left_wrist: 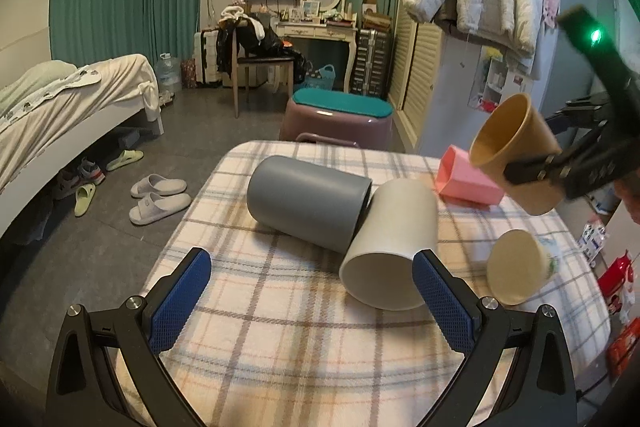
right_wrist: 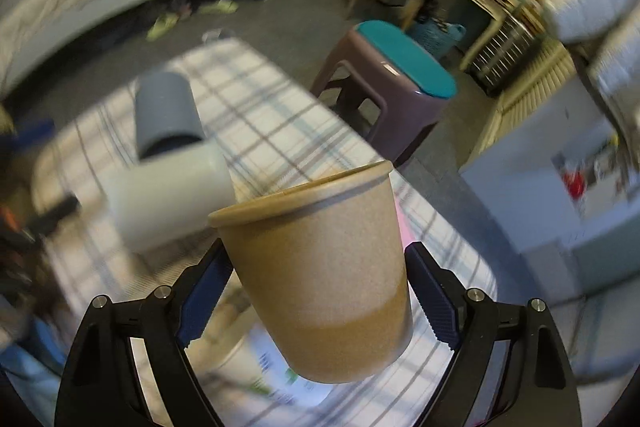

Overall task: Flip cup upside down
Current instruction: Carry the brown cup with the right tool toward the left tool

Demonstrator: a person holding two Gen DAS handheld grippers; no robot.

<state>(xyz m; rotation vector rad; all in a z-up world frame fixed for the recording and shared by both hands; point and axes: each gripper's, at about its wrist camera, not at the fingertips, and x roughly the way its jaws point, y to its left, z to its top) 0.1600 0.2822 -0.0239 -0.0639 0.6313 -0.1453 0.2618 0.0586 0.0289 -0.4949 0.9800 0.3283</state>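
My right gripper [right_wrist: 316, 291] is shut on a brown paper cup [right_wrist: 320, 267] and holds it in the air above the table's right side, tilted with its mouth up and to the left. In the left wrist view the same cup [left_wrist: 516, 151] sits in that gripper [left_wrist: 532, 171] at the upper right. My left gripper [left_wrist: 312, 291] is open and empty, low over the checked tablecloth [left_wrist: 280, 327]. A white cup [left_wrist: 392, 243] lies on its side just ahead of its right finger.
A grey cup [left_wrist: 308, 201], a pink cup [left_wrist: 466, 181] and a small paper cup [left_wrist: 520, 271] lie on their sides on the table. A purple stool [left_wrist: 340, 117] stands behind the table. A bed [left_wrist: 60, 107] and slippers [left_wrist: 160, 197] are to the left.
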